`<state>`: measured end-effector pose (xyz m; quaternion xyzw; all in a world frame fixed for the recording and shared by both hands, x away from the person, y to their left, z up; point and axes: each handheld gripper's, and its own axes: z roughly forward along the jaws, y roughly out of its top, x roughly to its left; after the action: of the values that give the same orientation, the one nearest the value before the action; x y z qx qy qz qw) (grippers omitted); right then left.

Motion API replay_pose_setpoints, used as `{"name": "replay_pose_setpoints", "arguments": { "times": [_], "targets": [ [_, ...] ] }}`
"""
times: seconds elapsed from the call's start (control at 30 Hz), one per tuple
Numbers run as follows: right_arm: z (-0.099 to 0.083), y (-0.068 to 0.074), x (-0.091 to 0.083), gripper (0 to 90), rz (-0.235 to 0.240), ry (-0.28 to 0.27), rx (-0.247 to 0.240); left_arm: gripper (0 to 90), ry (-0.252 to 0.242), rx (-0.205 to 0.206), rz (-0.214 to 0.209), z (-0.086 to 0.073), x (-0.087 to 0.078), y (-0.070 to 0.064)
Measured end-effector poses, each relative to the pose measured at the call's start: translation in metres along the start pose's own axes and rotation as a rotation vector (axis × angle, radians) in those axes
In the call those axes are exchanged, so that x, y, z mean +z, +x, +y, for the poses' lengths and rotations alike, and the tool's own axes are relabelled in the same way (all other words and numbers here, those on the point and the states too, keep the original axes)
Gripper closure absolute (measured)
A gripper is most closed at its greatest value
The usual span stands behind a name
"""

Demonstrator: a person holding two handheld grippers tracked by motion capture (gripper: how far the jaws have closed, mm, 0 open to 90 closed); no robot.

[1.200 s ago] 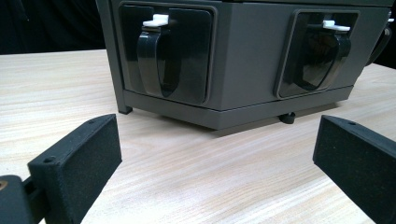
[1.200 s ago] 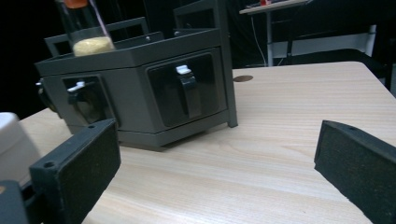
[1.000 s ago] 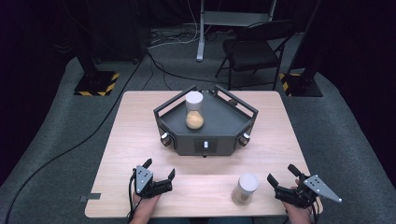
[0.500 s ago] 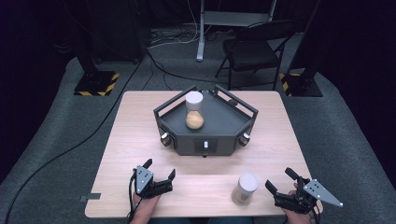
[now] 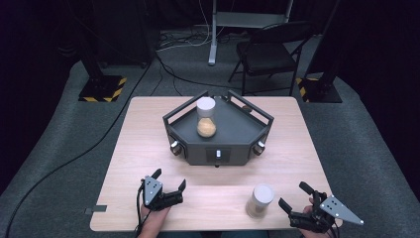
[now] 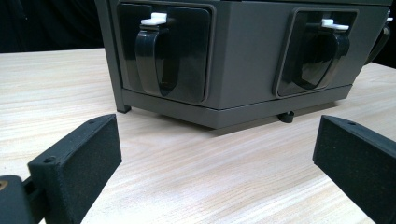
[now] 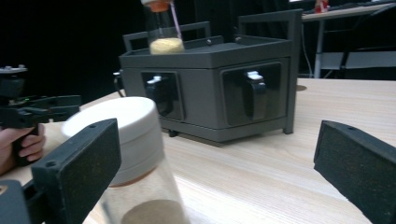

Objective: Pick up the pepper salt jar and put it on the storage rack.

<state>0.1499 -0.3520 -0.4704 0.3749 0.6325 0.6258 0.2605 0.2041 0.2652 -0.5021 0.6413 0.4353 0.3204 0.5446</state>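
A dark grey hexagonal stand (image 5: pixel 218 136) sits mid-table with a white-capped jar (image 5: pixel 206 116) of tan powder on its top. A second white-capped jar (image 5: pixel 260 200) stands near the table's front edge. My left gripper (image 5: pixel 169 179) rests open at the front left, facing the stand's front panels (image 6: pixel 233 60), nothing between its jaws. My right gripper (image 5: pixel 295 197) is open at the front right, just right of the second jar. In the right gripper view that jar (image 7: pixel 135 158) stands by the left pad (image 7: pixel 79 163), and the stand (image 7: pixel 210 93) lies beyond.
The wooden table (image 5: pixel 148 134) has bare room left and right of the stand. Black latch handles (image 6: pixel 156 51) sit in the stand's side panels. Behind the table are a folding chair (image 5: pixel 270 52), a stand base with hazard stripes (image 5: pixel 101 89) and floor cables.
My right gripper has drawn slightly toward the near table edge and closer to the front jar. The left gripper and both jars have stayed put.
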Motion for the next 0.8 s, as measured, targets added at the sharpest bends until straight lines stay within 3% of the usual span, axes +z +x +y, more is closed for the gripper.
{"name": "replay_pose_setpoints", "arguments": {
  "times": [0.37,0.8],
  "targets": [
    [0.0018,-0.0032,0.0022,0.0,0.08,0.001,-0.034,0.6,0.0,0.002,0.001,0.0001,0.0,-0.0003],
    [0.003,-0.0046,0.0088,0.0,0.136,0.019,-0.046,0.6,-0.001,-0.003,-0.003,-0.0002,0.0002,0.0003]
  ]
}}
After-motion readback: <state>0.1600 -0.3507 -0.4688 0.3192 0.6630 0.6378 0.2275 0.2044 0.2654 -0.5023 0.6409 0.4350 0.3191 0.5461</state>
